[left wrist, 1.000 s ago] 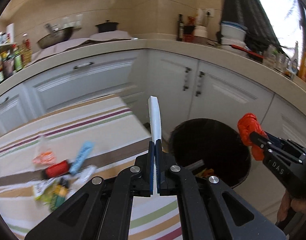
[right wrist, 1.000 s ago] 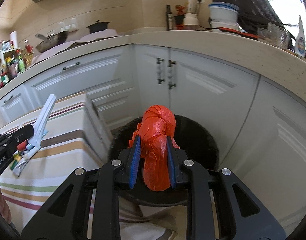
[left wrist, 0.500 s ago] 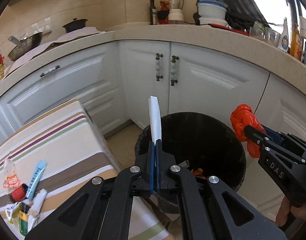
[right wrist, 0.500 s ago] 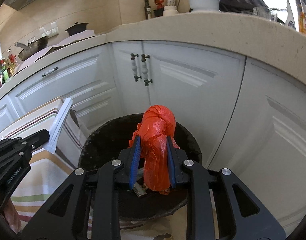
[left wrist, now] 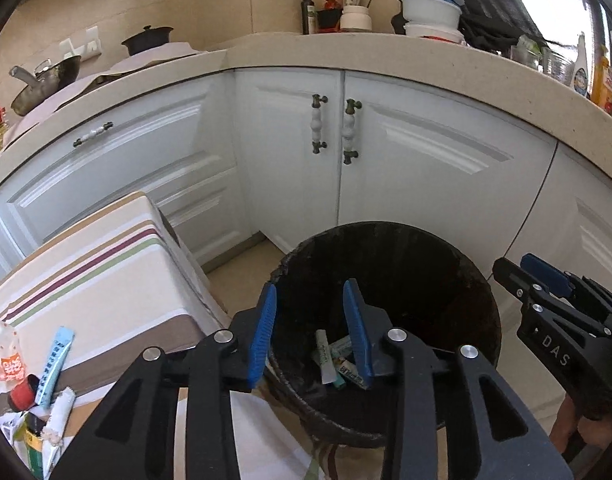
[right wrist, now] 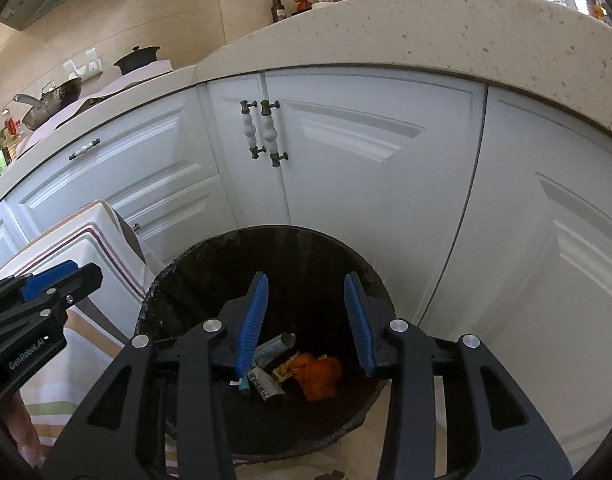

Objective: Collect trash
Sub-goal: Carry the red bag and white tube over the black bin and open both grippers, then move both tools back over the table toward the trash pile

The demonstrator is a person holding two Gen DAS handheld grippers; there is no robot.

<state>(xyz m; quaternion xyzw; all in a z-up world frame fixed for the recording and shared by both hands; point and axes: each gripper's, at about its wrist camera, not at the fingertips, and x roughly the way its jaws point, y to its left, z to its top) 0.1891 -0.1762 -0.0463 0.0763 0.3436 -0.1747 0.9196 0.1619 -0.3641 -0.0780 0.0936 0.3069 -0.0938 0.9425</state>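
A round black bin point(left wrist: 481, 312) point(right wrist: 166, 280) stands on the floor in front of white cabinets. Both grippers hang over its mouth. My left gripper point(left wrist: 310, 296) has its jaws opening, with nothing between them. My right gripper point(right wrist: 306, 284) is opening too, also with nothing in it. At the bottom of the bin lie an orange bag point(right wrist: 319, 372), a white strip point(left wrist: 323, 356) and other wrappers point(right wrist: 266, 384). More trash point(left wrist: 46, 364) lies on the striped tablecloth point(left wrist: 98, 272) at the left: a light blue sachet, an orange packet, white wrappers.
White cabinet doors point(left wrist: 405, 168) and a beige countertop point(right wrist: 465, 44) curve behind the bin. On the counter stand a wok point(left wrist: 46, 80), a pot, bottles and bowls. The right gripper's body point(left wrist: 565, 320) shows at the right edge, with a hand below it.
Both grippers moved over the bin and opened. The white strip left the left jaws and the orange bag left the right jaws; both now lie inside the bin.
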